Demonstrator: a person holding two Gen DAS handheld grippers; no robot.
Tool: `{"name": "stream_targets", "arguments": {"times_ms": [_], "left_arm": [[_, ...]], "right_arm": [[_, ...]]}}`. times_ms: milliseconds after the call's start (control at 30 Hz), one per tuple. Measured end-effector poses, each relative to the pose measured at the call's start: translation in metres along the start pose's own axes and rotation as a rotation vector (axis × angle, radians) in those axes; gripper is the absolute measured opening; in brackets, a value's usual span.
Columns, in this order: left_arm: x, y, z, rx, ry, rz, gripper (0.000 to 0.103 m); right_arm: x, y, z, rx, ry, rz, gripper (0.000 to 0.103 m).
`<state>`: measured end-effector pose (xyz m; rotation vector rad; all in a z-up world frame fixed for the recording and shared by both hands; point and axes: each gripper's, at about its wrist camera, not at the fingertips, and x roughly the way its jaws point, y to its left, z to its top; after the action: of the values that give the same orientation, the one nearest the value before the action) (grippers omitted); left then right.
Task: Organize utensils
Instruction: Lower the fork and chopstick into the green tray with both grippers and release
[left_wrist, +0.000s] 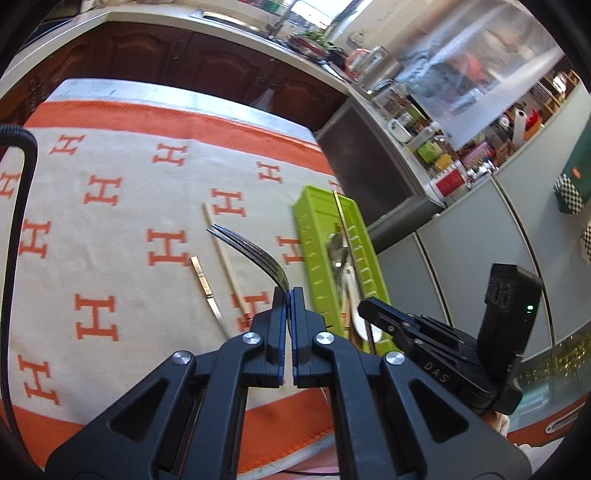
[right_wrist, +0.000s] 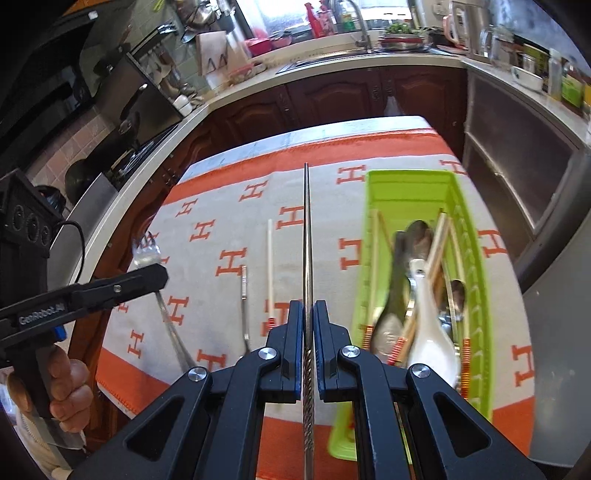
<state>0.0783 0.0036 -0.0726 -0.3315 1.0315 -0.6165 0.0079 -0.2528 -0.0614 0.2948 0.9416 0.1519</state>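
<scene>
Above the cloth (right_wrist: 221, 280), left gripper (left_wrist: 287, 295) clamps a fork (left_wrist: 251, 249), right gripper (right_wrist: 309, 314) pinches a metal chopstick (right_wrist: 306, 236); best lower each flat into the tray (right_wrist: 406, 184), tips clear of its rim.

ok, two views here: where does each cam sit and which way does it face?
Left wrist: rides the left gripper, angled down at the cloth-covered table; its jaws are shut on a fork; the right gripper shows lower right.
Right wrist: rides the right gripper, angled down the table toward the kitchen counter; its jaws are shut on a metal chopstick; the left gripper and the hand holding it show lower left.
Shared: green tray of utensils, the loose wooden chopstick, the fork.
</scene>
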Motion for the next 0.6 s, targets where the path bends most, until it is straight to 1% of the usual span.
{"name": "stream_targets", "arguments": {"times_ms": [167,333,467,600], "left_arm": [[0.012,-0.046,0.009,0.080,0.041,-0.046,0.000],[0.047,-0.088,0.020,0.152,0.107,-0.060,0.000],[0.092,-0.102,0.025,0.178,0.197,-0.034,0.000],[0.132,-0.107,0.022,0.205,0.248,0.025,0.000]], "right_arm": [[-0.013,-0.048,-0.003,0.072,-0.019,-0.045,0.005],[-0.014,-0.088,-0.004,0.124,-0.028,-0.087,0.005],[0.002,-0.112,0.000,0.146,-0.005,-0.113,0.005],[0.020,-0.130,0.004,0.150,0.018,-0.120,0.005]]}}
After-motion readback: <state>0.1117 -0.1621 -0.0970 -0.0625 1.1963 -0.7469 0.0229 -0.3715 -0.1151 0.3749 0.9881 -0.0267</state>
